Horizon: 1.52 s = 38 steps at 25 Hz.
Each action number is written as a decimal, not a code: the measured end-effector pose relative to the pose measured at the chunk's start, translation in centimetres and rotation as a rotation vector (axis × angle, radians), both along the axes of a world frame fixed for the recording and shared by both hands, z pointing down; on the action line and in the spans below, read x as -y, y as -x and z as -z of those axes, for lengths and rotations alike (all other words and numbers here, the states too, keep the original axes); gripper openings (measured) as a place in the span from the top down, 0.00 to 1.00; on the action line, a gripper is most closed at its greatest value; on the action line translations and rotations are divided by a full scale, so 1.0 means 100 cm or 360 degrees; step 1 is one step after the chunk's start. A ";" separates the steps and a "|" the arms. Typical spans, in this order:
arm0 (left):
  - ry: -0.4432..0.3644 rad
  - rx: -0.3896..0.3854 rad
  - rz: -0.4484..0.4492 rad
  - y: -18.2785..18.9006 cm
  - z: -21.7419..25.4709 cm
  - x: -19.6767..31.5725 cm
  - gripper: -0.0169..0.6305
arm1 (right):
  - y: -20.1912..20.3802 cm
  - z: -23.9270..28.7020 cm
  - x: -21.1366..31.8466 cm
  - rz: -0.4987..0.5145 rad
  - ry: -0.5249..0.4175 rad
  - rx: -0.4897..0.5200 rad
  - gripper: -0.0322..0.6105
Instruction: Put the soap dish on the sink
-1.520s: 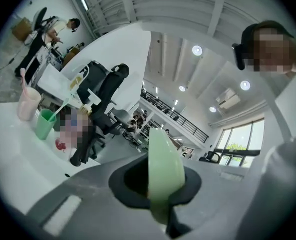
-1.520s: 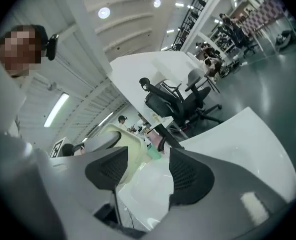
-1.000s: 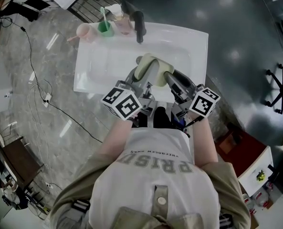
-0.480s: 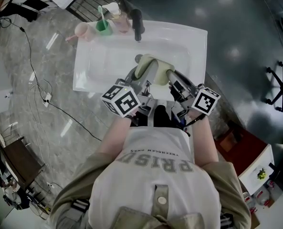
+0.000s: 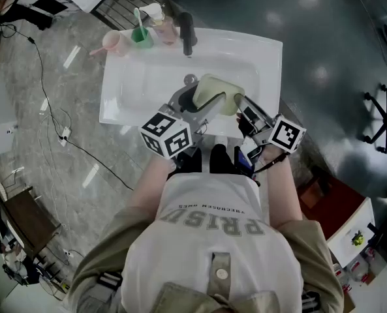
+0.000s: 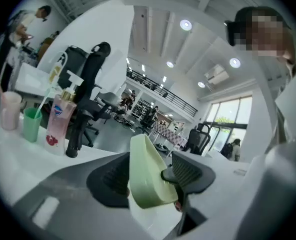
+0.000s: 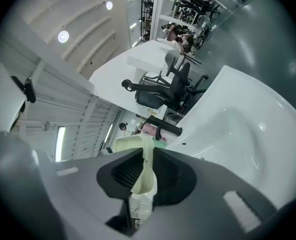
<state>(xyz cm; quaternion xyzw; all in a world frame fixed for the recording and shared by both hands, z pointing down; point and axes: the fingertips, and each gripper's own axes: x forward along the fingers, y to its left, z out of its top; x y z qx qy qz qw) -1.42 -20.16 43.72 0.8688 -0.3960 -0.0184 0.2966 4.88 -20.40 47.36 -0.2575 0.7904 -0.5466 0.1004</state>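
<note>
Above the glossy white ceramic sink (image 5: 144,77), the right gripper (image 7: 145,171) jaws, just closing, pinch the rim of the smooth pale-green oval plastic soap dish (image 5: 216,90). The left gripper (image 6: 152,176) jaws, just opening, straddle it loosely.

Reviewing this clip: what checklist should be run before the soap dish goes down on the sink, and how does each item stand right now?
1. Right hand-held gripper on soap dish: ok, its jaws have just been closing and pinch the dish's wall.
2. Left hand-held gripper released: ok, its jaws have just been opening, with the dish unpinched between them.
3. Dish above sink: ok.
4. Bare rim to land on: ok, right side.
5. Faucet and green cup clear of dish: ok.
6. Dish level: not ok, on edge.
</note>
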 end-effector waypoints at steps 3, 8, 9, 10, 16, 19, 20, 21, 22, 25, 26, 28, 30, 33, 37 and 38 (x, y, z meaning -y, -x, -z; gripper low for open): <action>-0.0132 0.0310 -0.0246 -0.012 -0.004 -0.010 0.44 | -0.007 0.000 0.002 0.0034 -0.0002 -0.0039 0.85; -0.0358 0.0855 -0.0551 -0.019 -0.021 -0.020 0.37 | -0.015 0.000 0.007 0.0148 -0.0006 -0.0145 0.86; -0.0371 0.0924 -0.0585 -0.020 -0.026 -0.021 0.36 | -0.016 0.000 0.008 0.0173 0.0001 -0.0163 0.86; -0.0368 0.0982 -0.0609 -0.020 -0.032 -0.023 0.36 | -0.017 -0.001 0.008 0.0200 0.0009 -0.0181 0.86; -0.0410 0.1226 -0.0684 -0.023 -0.051 -0.023 0.32 | -0.028 -0.011 0.008 0.0305 0.0092 -0.0363 0.86; -0.0458 0.1354 -0.0705 -0.023 -0.057 -0.022 0.32 | -0.030 -0.013 0.006 0.0353 0.0100 -0.0430 0.86; -0.0467 0.1384 -0.0710 -0.024 -0.059 -0.021 0.32 | -0.031 -0.014 0.005 0.0370 0.0103 -0.0451 0.86; -0.0473 0.1405 -0.0715 -0.024 -0.061 -0.021 0.32 | -0.031 -0.015 0.004 0.0386 0.0107 -0.0469 0.86; -0.0477 0.1421 -0.0718 -0.025 -0.062 -0.021 0.32 | -0.032 -0.015 0.004 0.0403 0.0110 -0.0483 0.86; -0.0482 0.1447 -0.0721 -0.028 -0.067 -0.019 0.32 | -0.032 -0.016 0.004 0.0444 0.0110 -0.0518 0.86; -0.0475 0.1445 -0.0717 -0.030 -0.069 -0.019 0.32 | -0.034 -0.017 0.005 0.0451 0.0113 -0.0530 0.86; -0.0451 0.1446 -0.0703 -0.033 -0.074 -0.017 0.32 | -0.038 -0.020 0.007 0.0459 0.0128 -0.0563 0.86; -0.0431 0.1472 -0.0677 -0.036 -0.080 -0.014 0.32 | -0.043 -0.024 0.009 0.0466 0.0142 -0.0614 0.86; -0.0416 0.1511 -0.0628 -0.039 -0.087 -0.007 0.32 | -0.051 -0.029 0.014 0.0477 0.0158 -0.0693 0.86; -0.0427 0.1567 -0.0629 -0.048 -0.096 0.000 0.32 | -0.062 -0.036 0.022 0.0499 0.0178 -0.0769 0.86; -0.0430 0.1582 -0.0633 -0.050 -0.098 0.002 0.32 | -0.064 -0.038 0.024 0.0503 0.0183 -0.0785 0.86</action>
